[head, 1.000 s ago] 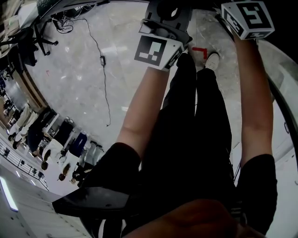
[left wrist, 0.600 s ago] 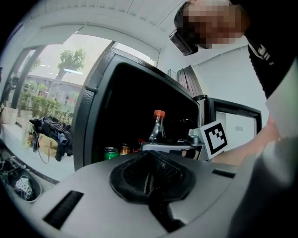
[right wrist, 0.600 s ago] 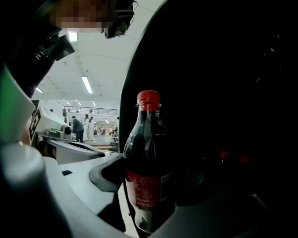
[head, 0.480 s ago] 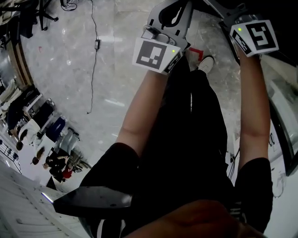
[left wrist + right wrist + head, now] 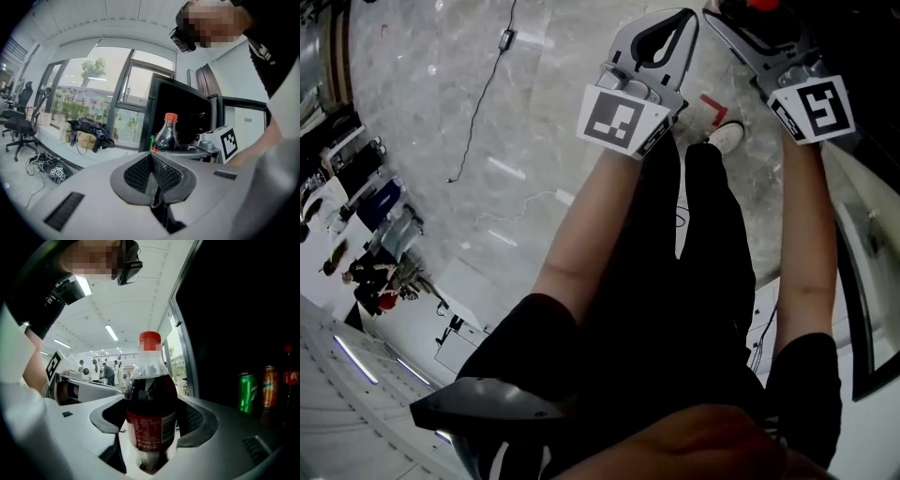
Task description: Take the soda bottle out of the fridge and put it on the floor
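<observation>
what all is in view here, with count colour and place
dark plastic soda bottle: one, red cap and label, gripped upright
green metal can: one, in the black fridge
orange metal can: one, right of the green one
second cola bottle: one, red cap, right of the cans
black cable: one, across the grey marble floor
red tape corner: one, on the floor by the white shoe
left gripper: one, grey, shut, empty
right gripper: one, grey, shut on the soda bottle
legs: two, black trousers

Room is being lit brightly by ceiling strip lights (image 5: 111, 332) & daylight thru windows (image 5: 89, 93); edges are being bent by fisheye, w/ dark vignetting.
</observation>
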`<state>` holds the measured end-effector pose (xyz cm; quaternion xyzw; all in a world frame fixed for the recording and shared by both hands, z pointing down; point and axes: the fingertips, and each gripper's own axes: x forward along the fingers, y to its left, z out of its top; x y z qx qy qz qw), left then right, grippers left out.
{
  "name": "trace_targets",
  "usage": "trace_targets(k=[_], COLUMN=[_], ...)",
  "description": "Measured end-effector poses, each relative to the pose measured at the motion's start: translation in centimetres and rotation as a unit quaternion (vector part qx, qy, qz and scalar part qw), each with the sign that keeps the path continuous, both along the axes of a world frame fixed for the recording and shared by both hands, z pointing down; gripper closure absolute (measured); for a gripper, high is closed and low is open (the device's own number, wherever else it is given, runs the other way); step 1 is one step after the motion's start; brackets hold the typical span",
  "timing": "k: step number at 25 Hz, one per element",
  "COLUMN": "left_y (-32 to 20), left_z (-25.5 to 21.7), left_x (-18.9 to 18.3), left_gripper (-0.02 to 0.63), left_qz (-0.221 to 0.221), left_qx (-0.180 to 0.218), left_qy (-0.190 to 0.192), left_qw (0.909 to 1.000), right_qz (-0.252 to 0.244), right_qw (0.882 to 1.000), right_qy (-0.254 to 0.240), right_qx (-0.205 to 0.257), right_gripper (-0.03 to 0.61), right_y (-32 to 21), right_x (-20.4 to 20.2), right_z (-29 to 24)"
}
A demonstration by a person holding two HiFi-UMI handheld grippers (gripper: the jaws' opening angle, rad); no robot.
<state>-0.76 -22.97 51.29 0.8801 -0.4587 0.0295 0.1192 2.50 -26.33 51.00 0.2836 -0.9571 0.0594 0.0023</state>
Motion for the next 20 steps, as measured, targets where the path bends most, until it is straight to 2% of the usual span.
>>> trace_targets(k=[2,6,16,20], left_y=[0.0,-0.5,1.7,0.9], left_z=[1.9,5.0,21.5,25.8], left_x=[-2.3,-3.7,-11.1,-11.2], left_gripper=[0.615,0.615,0.615,0.615], left_qz=[-0.015,-0.022,-0.027,-0.022], left_qx=[-0.006,-0.020,-0.078,-0.094], left_qy=[-0.001,-0.004,-0.018,-0.014], left_qw=[0.9999,0.9996,0.9964,0.9952], right_qz=[-0.007,-0.010,-0.014,-0.007], right_qw=[1.000,0.999,0.991,0.986], right_qy=[0.012,0.026,0.087,0.105], right_qx=[-0.014,-0.032,-0.100,-0.126], right_gripper=[0.261,0.261,0.261,0.261], right_y=[0.4,-0.3,2.9,3.6], right_x=[-1.9,-3.0,-9.6,-9.8], right_z=[3.1,6.5,26.1,31.7])
